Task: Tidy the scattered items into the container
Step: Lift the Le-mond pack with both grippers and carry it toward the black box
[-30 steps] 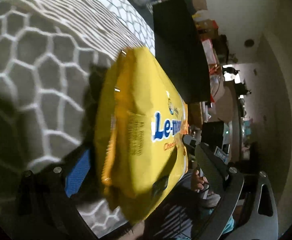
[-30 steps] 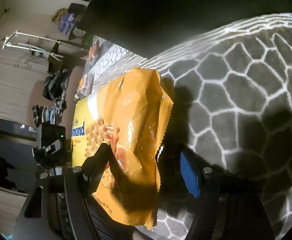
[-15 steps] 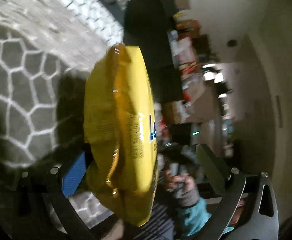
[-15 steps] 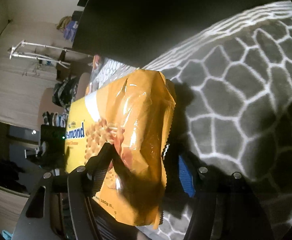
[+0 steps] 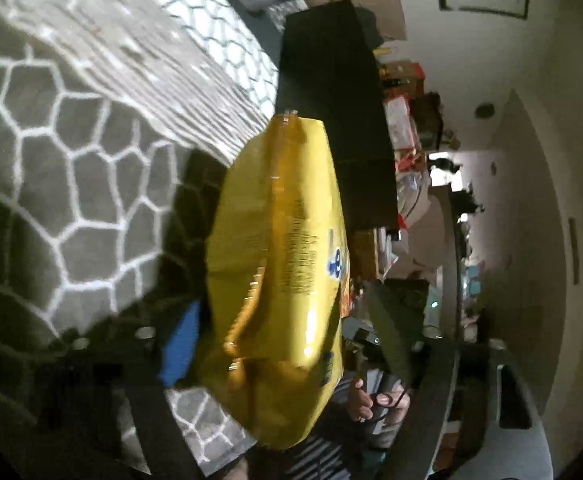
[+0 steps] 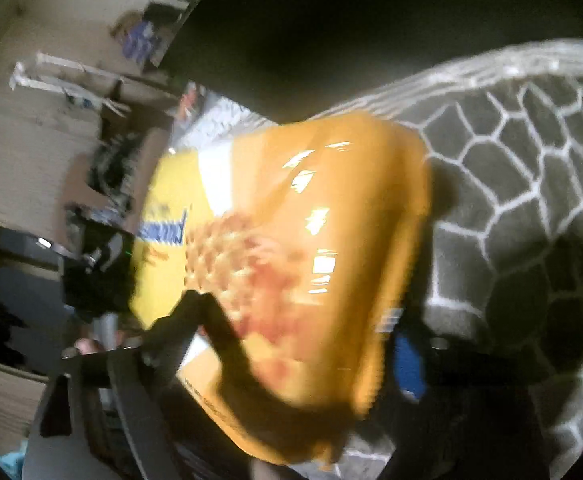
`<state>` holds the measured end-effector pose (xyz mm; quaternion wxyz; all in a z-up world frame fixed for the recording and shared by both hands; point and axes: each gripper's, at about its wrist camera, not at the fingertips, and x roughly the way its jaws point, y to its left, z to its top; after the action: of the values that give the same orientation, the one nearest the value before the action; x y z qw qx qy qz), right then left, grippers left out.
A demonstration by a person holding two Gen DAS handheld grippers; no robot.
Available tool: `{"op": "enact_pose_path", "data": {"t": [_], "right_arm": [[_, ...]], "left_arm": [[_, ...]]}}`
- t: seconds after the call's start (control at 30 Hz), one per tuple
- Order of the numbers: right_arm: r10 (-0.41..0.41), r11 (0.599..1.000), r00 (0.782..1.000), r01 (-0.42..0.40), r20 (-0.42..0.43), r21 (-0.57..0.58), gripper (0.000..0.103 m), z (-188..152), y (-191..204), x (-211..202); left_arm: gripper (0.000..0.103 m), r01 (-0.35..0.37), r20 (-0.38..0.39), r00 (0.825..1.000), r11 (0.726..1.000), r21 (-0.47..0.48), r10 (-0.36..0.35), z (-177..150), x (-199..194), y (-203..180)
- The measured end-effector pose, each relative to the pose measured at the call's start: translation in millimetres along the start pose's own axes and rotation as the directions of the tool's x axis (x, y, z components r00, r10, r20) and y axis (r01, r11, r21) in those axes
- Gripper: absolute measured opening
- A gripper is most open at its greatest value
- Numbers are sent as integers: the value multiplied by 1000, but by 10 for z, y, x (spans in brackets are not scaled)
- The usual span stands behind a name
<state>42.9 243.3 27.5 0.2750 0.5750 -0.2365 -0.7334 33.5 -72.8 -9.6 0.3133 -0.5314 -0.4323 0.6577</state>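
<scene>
Yellow snack bag (image 5: 279,272), glossy and crinkled, blue lettering, pinched between both grippers' fingers above the rug

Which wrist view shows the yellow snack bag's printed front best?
The right wrist view: the yellow snack bag faces it, showing logo and snack picture, though blurred. The left wrist view sees the bag nearly edge-on, mostly its text-printed back.

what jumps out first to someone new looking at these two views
A big yellow snack bag fills the middle of both views, lifted off the grey rug with white honeycomb lines. It sits between the fingers of both the left tool and the right tool. A dark boxy container stands just beyond it.
</scene>
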Motion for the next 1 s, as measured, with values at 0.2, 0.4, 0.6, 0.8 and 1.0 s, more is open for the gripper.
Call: {"op": "enact_pose_path", "data": {"t": [0.2, 0.4, 0.6, 0.8, 1.0], "right_arm": [[-204, 977, 975, 209, 87, -46, 100, -52, 59, -332], [-328, 895, 909, 387, 257, -224, 100, -358, 433, -782], [-241, 755, 932, 355, 269, -551, 100, -834, 1303, -507], [-344, 501, 875, 477, 340, -722, 99, -1042, 1599, 107], [-354, 505, 832, 554, 427, -662, 70, -985, 1478, 44]], "left_arm": [[68, -32, -52, 998, 999, 28, 33, -37, 204, -294], [68, -22, -76, 997, 999, 40, 25, 71, 279, -500], [68, -60, -97, 993, 997, 41, 63, -106, 260, -674], [68, -55, -119, 991, 997, 61, 62, -215, 251, -837], [69, -43, -121, 991, 998, 53, 49, -240, 247, -892]]}}
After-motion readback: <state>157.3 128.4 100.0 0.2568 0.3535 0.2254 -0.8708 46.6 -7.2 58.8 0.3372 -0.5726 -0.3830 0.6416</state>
